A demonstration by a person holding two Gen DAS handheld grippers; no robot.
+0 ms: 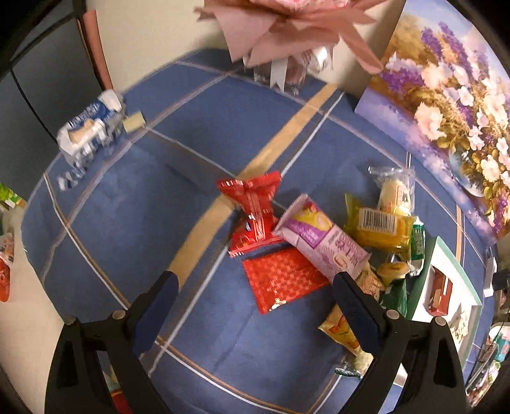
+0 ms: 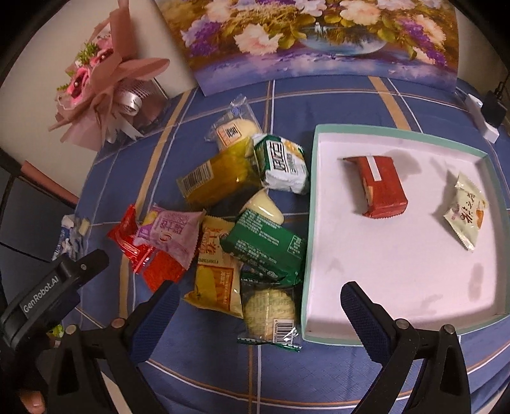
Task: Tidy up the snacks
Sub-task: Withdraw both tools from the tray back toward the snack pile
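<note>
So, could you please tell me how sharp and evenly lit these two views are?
Left wrist view: motion blur smears the blue-white wrapper and bouquet; fisheye bends the tablecloth lines; corners vignette dark. Right wrist view: sharper, packet print legible; faint shadows fall in the white tray; the painting curves at the top.

My bench wears a matt woven cloth, blue with tan stripes. The snack wrappers are glossy plastic film, crinkled and catching glare; the red packet looks like embossed foil, though blur leaves me unsure. The tray seems smooth matt cardboard. My right gripper has black hard plastic arms and blue textured rubbery pads.
</note>
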